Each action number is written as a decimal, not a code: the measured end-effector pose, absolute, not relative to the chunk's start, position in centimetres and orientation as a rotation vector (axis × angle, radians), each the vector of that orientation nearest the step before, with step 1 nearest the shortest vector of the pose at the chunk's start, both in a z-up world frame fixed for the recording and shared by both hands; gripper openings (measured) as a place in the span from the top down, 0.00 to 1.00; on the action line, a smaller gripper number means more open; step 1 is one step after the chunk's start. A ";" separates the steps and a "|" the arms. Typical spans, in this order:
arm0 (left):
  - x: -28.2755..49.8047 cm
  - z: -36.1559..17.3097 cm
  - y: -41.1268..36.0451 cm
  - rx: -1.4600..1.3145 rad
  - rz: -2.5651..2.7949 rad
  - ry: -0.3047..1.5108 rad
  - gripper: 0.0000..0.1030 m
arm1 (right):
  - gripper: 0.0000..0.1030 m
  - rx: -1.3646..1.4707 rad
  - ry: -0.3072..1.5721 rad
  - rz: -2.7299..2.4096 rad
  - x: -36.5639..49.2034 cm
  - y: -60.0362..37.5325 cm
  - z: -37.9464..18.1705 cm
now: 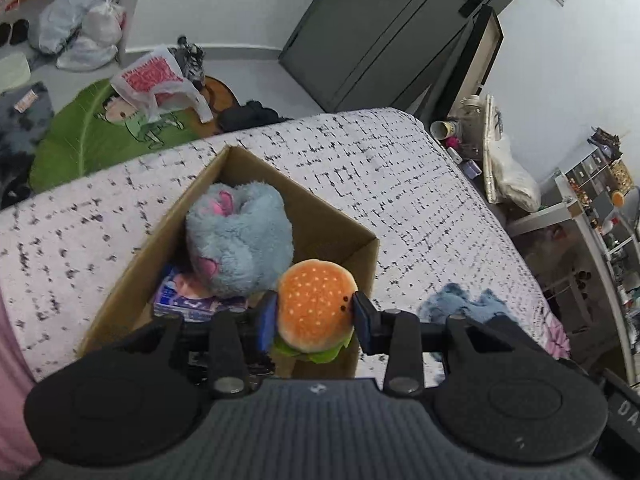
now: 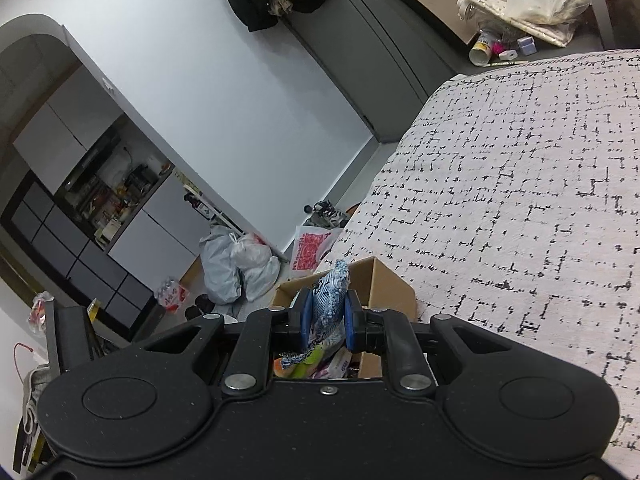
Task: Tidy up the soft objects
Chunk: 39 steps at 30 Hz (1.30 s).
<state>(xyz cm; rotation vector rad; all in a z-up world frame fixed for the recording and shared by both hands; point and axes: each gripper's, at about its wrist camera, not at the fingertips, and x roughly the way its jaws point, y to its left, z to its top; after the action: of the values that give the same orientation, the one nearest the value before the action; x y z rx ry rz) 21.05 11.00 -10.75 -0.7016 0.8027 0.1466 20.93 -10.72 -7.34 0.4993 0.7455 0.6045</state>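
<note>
The left gripper [image 1: 314, 312] pinches a plush hamburger [image 1: 316, 308] between its blue pads, one pad on each side of the orange sesame bun, with the green lettuce edge hanging below. It holds the toy above the near right corner of an open cardboard box [image 1: 362, 264] that sits on a bed with a white, black-flecked cover [image 1: 400, 184]. Inside the box, at about 10 o'clock from the hamburger, lies a blue furry plush with pink patches [image 1: 238, 240], and at 9 o'clock, under that plush, a purple printed packet [image 1: 184, 300] (its label is too blurred to read). At 3 o'clock from the hamburger a blue fuzzy cloth [image 1: 464, 304] lies on the bed cover, outside the box.

In the right wrist view, the right gripper [image 2: 326, 320] has its pads pressed nearly together on a blue-and-white woven cloth [image 2: 330, 296], which sticks up at 12 o'clock past the fingertips and trails a frayed end below. The box [image 2: 392, 284] shows just behind the cloth, at the bed's edge. At 9 o'clock, on the floor, stand tied grey plastic bags [image 2: 236, 268].
</note>
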 end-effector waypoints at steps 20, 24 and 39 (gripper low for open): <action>20.4 -11.1 14.0 -0.837 0.155 0.785 0.30 | 0.66 0.354 0.830 0.648 19.3 -7.0 -8.1; 20.2 -11.1 14.0 -0.830 0.165 0.788 0.26 | 0.55 0.367 0.822 0.630 18.9 -7.5 -7.6; 20.3 -8.0 10.5 -0.570 0.155 0.860 0.15 | 0.31 0.393 0.846 0.456 17.7 -13.0 -6.1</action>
<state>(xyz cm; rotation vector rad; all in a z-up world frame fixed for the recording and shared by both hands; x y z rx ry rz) 20.33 10.46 -8.05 -0.5701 0.8601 0.1552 17.71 -12.99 -6.08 0.3925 0.8460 0.4559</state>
